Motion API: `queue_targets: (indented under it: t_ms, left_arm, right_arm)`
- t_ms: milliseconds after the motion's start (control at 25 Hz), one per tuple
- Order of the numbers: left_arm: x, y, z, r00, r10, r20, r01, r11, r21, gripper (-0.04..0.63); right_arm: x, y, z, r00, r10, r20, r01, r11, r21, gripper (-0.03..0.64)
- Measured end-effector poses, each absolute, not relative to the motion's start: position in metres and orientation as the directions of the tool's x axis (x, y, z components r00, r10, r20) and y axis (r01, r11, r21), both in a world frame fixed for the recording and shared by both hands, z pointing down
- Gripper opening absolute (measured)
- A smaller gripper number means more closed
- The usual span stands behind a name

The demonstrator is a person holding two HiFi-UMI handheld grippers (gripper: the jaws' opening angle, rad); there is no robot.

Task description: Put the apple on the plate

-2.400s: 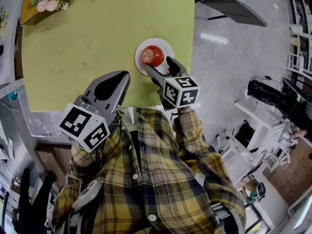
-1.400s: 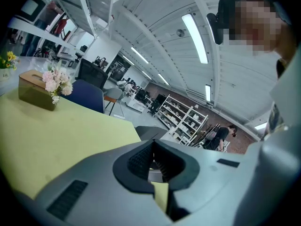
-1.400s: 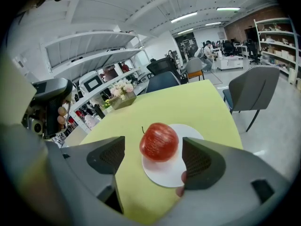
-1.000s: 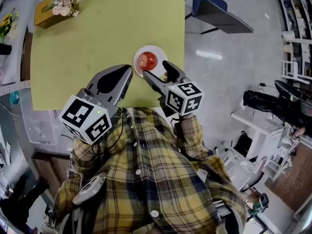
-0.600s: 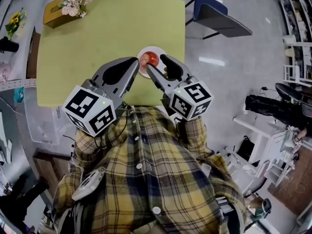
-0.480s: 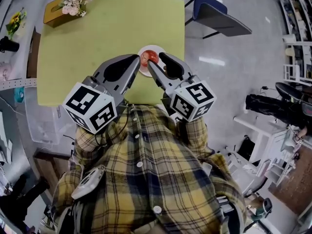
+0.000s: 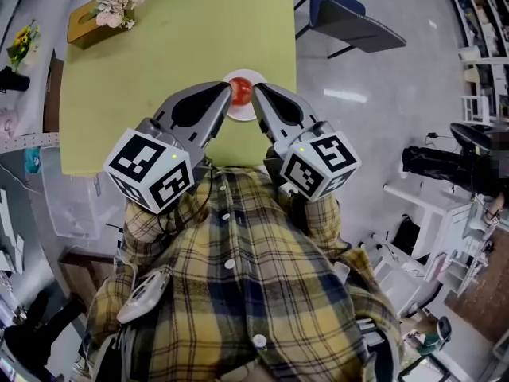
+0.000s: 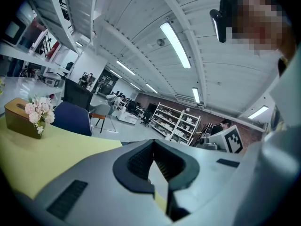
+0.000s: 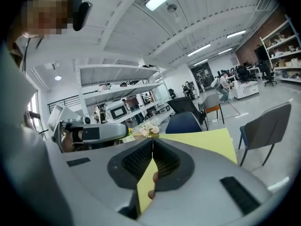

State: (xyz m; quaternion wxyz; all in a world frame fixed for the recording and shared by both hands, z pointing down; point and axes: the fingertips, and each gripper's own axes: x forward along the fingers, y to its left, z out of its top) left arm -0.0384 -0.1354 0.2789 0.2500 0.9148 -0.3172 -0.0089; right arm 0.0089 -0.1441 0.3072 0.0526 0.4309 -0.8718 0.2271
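Note:
A red apple (image 7: 241, 91) lies on a white plate (image 7: 237, 115) near the right front edge of the yellow-green table (image 7: 159, 62). Both grippers are held up above the table's front edge, their tips on either side of the plate in the head view. My left gripper (image 7: 227, 88) is shut and empty, its jaws meeting at the tip (image 8: 154, 144). My right gripper (image 7: 256, 87) is also shut with nothing in it (image 9: 153, 141). A sliver of the apple (image 9: 151, 194) shows low through the gap behind its jaws.
A tan box topped with pink flowers (image 7: 99, 13) sits at the table's far left corner. A blue chair (image 7: 350, 18) stands on the grey floor past the far right corner. A grey chair (image 9: 265, 126) and shelving stand further off.
The right gripper's jaws have gone from wide open to shut with nothing in them. Both grippers have risen from beside the plate. The apple stays on the plate.

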Motion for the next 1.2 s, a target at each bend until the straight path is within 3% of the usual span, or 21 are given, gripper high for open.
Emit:
queue_targets:
  t_ms: [1200]
  left_arm:
    - [-0.024,-0.145,0.276,0.812,-0.567,0.140,-0.560,-0.687,0.464,0.008]
  right_arm:
    - [0.026,-0.152,0.274,-0.589,-0.763,0.266,-0.803,0.517,-0.297,-0.005]
